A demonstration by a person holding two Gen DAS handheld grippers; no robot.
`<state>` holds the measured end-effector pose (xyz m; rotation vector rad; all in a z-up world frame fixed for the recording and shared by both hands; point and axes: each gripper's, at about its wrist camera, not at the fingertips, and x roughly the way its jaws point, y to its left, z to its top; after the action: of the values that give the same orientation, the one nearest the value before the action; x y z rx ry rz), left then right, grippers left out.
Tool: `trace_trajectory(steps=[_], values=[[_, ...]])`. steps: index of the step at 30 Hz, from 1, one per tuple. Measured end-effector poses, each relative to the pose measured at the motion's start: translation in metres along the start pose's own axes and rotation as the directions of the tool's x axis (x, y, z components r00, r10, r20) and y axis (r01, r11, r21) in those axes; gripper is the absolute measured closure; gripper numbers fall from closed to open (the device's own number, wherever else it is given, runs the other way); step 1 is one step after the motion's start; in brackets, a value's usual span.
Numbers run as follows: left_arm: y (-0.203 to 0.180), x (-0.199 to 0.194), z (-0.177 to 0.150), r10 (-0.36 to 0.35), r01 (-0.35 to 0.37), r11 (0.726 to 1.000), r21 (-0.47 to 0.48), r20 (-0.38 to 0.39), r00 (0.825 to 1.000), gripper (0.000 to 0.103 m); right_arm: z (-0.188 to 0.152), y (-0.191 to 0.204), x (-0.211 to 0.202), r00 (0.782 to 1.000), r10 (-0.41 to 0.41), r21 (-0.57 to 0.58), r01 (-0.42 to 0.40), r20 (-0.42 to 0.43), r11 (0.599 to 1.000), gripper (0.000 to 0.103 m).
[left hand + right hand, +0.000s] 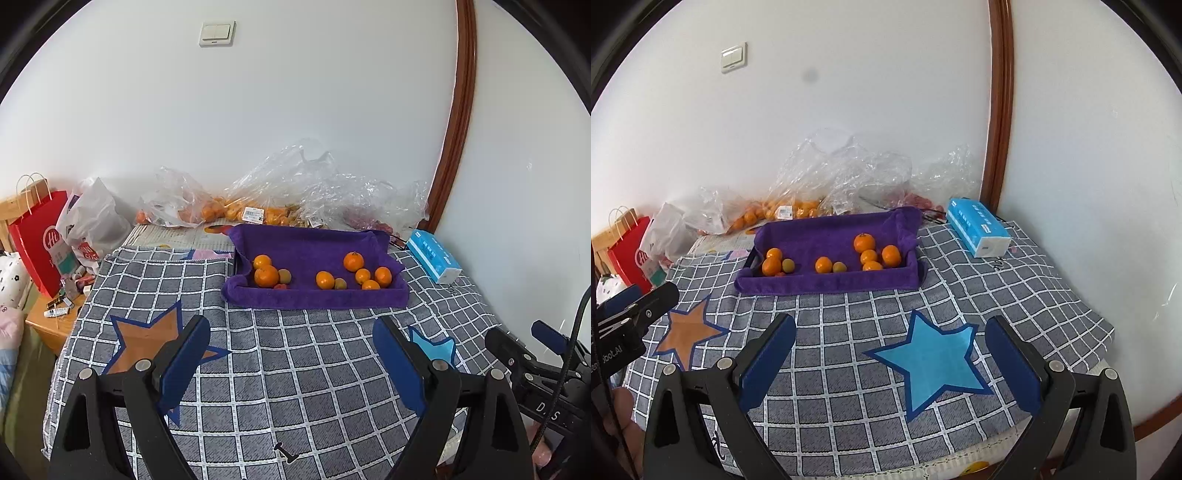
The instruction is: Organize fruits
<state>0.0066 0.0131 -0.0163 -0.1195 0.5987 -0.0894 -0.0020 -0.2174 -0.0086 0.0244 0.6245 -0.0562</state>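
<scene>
Purple towel lining a tray (pixel 314 295) holds the fruit at the far middle of the bench (pixel 288 369): seven oranges (pixel 266 276) and two small greenish-brown fruits (pixel 284 276) (kind unclear). Left gripper (pixel 291 365) and right gripper (pixel 890 363) both hover above the checked cloth (pixel 849 406), near side, fingers spread wide apart and holding nothing. A blue tissue pack (pixel 979 230) lies beside the tray.
</scene>
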Motion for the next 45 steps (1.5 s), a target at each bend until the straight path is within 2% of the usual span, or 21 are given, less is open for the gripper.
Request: trace_trajectory(steps=[45], values=[[-0.0093,-0.0039,0.0029,0.001,-0.001,1.000,0.023,0.003,1.000,0.013,0.0015,-0.0081,-0.0055,1.000,0.006,0.027,-0.007,0.022,1.000,0.002]])
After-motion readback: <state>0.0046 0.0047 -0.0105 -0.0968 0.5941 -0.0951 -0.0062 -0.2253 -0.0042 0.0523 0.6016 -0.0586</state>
